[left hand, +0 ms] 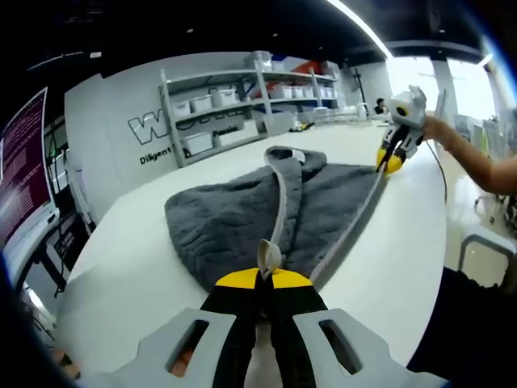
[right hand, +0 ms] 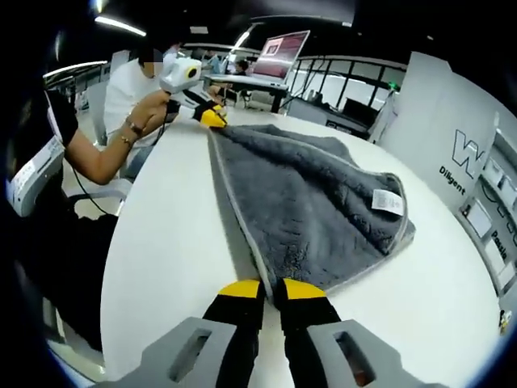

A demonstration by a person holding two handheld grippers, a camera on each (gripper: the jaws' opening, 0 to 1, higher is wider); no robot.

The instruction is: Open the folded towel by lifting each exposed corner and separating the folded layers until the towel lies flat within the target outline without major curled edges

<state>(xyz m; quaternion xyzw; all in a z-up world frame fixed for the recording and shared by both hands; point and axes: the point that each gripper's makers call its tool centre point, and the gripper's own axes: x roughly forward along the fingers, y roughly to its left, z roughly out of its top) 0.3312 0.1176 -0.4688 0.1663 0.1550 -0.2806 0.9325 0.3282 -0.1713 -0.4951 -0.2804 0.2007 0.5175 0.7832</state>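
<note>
A dark grey fleece towel [left hand: 226, 218] with a pale hem lies partly folded on the white table [left hand: 121, 267]. My left gripper [left hand: 262, 279] is shut on its near corner, and a bit of hem pokes up between the jaws. Across the table my right gripper [left hand: 393, 158] pinches the far corner, so the edge runs taut between the two. In the right gripper view, my right gripper [right hand: 272, 288] is shut on the towel [right hand: 315, 202] corner. The left gripper [right hand: 208, 115] holds the opposite corner. A white label [right hand: 386, 201] shows on the upper layer.
A shelving rack [left hand: 242, 97] with white bins stands against the lettered wall behind the table. A screen [left hand: 24, 162] is at the left. The person's arm [right hand: 113, 149] reaches in along the table [right hand: 161, 242] edge, and a monitor [right hand: 279, 44] stands beyond.
</note>
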